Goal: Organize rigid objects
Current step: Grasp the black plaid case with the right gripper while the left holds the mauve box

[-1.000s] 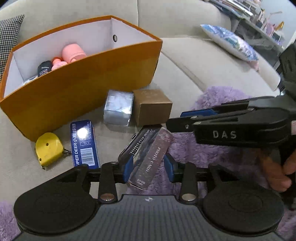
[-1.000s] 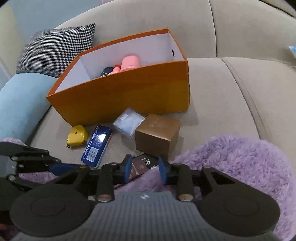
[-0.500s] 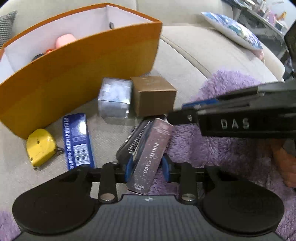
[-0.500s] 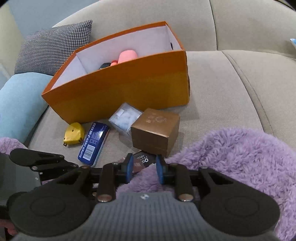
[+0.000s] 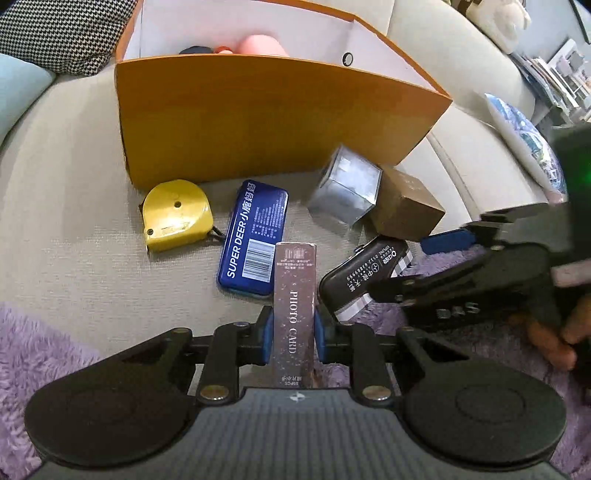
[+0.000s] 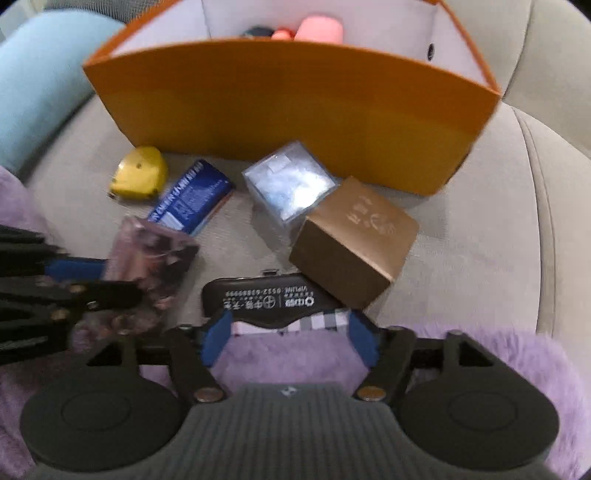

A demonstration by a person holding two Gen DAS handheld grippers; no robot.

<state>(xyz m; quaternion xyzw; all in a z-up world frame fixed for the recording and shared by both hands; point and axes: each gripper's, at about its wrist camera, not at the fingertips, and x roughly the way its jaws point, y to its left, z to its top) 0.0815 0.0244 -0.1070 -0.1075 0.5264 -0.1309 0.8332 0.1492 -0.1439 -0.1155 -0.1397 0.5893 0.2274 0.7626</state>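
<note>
My left gripper (image 5: 293, 332) is closing its jaws on a slim box marked PHOTO CARD (image 5: 295, 291), and the pads press its sides. The box is held above the sofa seat, over a blue tin (image 5: 255, 236). My right gripper (image 6: 290, 332) is opening. Its jaws stand wide around the checked end of a black case (image 6: 266, 299), and the pads are off it. The case lies against a brown box (image 6: 354, 240), beside a clear cube (image 6: 290, 181). A yellow tape measure (image 5: 173, 214) lies left of the tin. Behind them stands the orange box (image 5: 258, 122), holding pink items.
A purple fluffy blanket (image 6: 288, 358) covers the near seat under both grippers. A houndstooth cushion (image 5: 55, 33) and a light blue cushion (image 6: 40, 74) sit at the left. A patterned pillow (image 5: 517, 136) lies at the right. A person's fingers (image 5: 554, 336) hold the right gripper.
The left gripper closed on the photo card box and drew it left, off the black case. The right gripper opened wide and dropped closer over the case. Both views rolled.
</note>
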